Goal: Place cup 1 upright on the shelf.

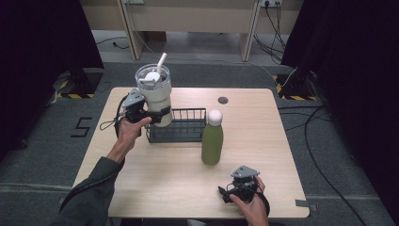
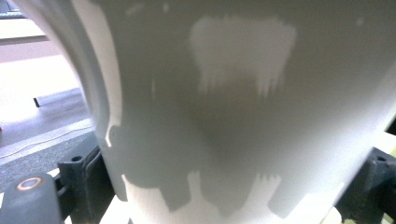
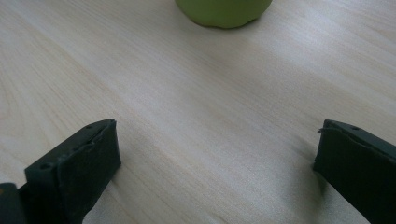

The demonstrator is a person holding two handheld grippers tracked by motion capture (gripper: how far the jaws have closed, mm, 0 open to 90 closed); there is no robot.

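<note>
A white tumbler (image 1: 156, 93) with a clear lid and a white straw hangs above the left end of a black wire basket (image 1: 181, 127). My left gripper (image 1: 149, 116) is shut on the tumbler's lower body; in the left gripper view the tumbler wall (image 2: 233, 107) spans both jaws. A green bottle (image 1: 212, 139) with a white cap stands upright just right of the basket. My right gripper (image 1: 231, 192) rests low near the table's front edge, open, with bare wood between its fingers. In the right gripper view the bottle base (image 3: 223, 10) sits ahead, apart from the jaws.
The wooden table (image 1: 141, 174) has a small dark round grommet (image 1: 223, 100) near its far edge. Dark curtains flank both sides. Cables lie on the grey floor to the right, and desk legs stand beyond the table.
</note>
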